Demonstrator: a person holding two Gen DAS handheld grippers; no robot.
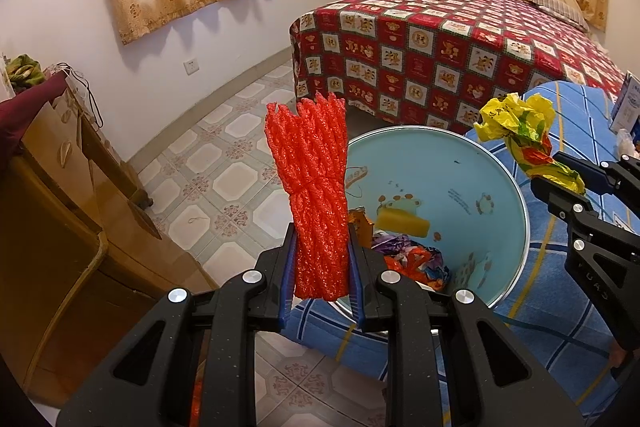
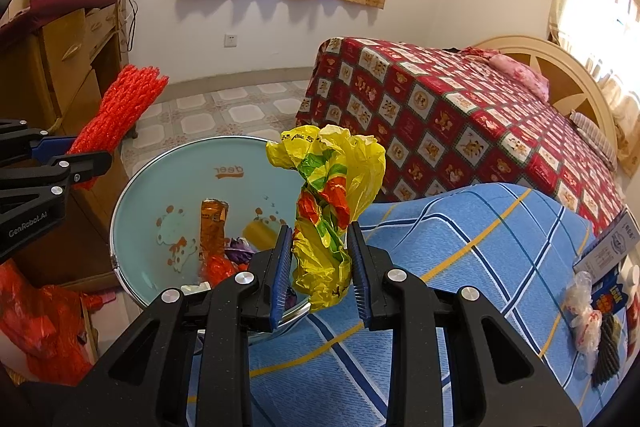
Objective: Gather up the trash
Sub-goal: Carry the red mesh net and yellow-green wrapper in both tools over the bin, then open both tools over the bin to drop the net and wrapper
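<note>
Left wrist view
Writing: small dark print on the inner wall of the pale blue bin [image 1: 496,179], too small to read; cartoon animals printed beside it.
Left gripper [image 1: 322,267]: jaws clenched on the red foam net [image 1: 316,187], blue pads pressing both its sides.
Net vs jaws: lower end sits between the pads, the rest stands upright above them, just left of the bin's rim.
Net's look: bright orange-red mesh sleeve, bunched and ribbed, frayed points at the top.
Bin: beyond the jaws to the right, wrappers and a yellow block inside.

Right wrist view
Writing: "deer" upside down on the bin [image 2: 160,187] wall; "GenRobot.AI" on the left gripper [image 2: 72,157] at far left; red characters on the bag, unreadable.
Right gripper [image 2: 318,267]: jaws grasping the yellow plastic bag [image 2: 332,203].
Bag vs jaws: lower part pinched between the pads, crumpled top rising above them, over the bin's right rim.
Bag's look: yellow film, twisted, with green and red-orange patches.
Blue plaid cover [image 2: 460,247]: below and right of the jaws.
</note>
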